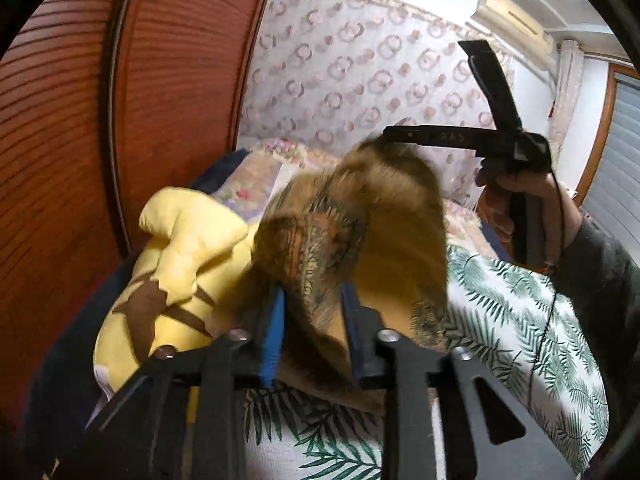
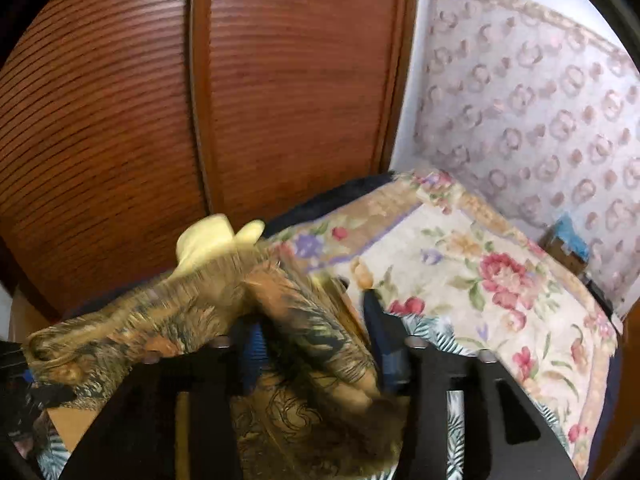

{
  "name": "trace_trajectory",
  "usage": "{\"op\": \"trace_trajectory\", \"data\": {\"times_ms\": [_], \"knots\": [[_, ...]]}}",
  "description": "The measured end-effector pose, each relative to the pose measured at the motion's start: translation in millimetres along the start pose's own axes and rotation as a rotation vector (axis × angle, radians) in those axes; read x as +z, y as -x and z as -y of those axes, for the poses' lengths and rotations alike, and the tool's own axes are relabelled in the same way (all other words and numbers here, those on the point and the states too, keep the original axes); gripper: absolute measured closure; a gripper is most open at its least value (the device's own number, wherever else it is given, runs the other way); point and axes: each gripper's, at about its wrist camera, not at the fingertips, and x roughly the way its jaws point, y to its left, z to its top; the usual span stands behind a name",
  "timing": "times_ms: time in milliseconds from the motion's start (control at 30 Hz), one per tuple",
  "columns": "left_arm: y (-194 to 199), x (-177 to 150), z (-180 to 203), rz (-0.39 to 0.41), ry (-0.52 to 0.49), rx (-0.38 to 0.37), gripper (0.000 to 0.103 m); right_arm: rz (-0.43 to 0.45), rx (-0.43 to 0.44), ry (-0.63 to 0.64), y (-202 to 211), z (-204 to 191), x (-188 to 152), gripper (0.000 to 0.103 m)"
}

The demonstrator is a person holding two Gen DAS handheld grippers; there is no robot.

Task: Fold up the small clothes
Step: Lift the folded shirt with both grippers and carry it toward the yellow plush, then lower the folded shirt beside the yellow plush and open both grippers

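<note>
Cloth point(image 1: 360, 216), mustard with a dark print, hangs blurred above the leaf-print bed cover point(image 1: 520, 320), beside a yellow plush toy point(image 1: 180, 248). It looks thin, light and floppy, so it will likely sag and slip; hems or corners seem the best hold. Left tongs point(image 1: 312, 320) stand part open with cloth loose between the jaws; right tongs point(image 2: 312, 328) likewise, partly open, not pinching.

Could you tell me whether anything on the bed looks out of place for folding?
The yellow plush toy lies on the leaf-print cover right beside the bunched, unfolded mustard patterned garment, crowding the folding spot. Nothing looks torn or spilled.
</note>
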Motion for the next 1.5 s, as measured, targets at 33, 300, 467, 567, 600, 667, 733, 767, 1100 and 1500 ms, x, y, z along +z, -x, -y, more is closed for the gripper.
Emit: {"op": "trace_trajectory", "data": {"times_ms": [33,300,467,567,600,667,733,767,1100,1500], "knots": [[4.0,2.3,2.6,0.018,-0.011,0.007,0.059,0.02,-0.004,-0.012,4.4,4.9,1.7,0.037],[-3.8,6.5,28.5,0.026,-0.118,-0.005,0.022,0.034,0.093,-0.016,26.5,15.8,-24.1,0.036],[-34.6,-7.4,21.0,-0.083,-0.113,0.045,0.022,-0.057,0.109,-0.039,-1.5,24.6,-49.1,0.036],[-43.2,-15.0,9.7,-0.126,-0.088,0.064,0.022,-0.089,0.114,-0.082,-26.5,37.1,-50.3,0.036],[-45.0,-16.6,7.6,-0.133,-0.083,0.069,0.022,-0.093,0.108,-0.088,-33.3,40.9,-51.3,0.036],[-46.8,-19.5,3.5,-0.142,-0.074,0.075,0.022,-0.106,0.112,-0.113,-50.1,47.5,-52.6,0.036],[-45.2,-21.4,3.9,-0.132,-0.074,0.074,0.022,-0.137,0.12,-0.136,-53.7,48.9,-59.7,0.036],[-43.8,-21.6,5.5,-0.126,-0.077,0.074,0.022,-0.139,0.118,-0.142,-53.1,46.9,-61.6,0.036],[-5.0,-15.4,26.5,-0.049,-0.111,0.07,0.022,-0.05,0.031,-0.174,18.8,20.0,-73.6,0.036],[46.9,-17.3,80.6,0.075,-0.221,0.003,0.012,0.064,-0.01,-0.23,162.8,-21.0,-133.7,0.036]]}}
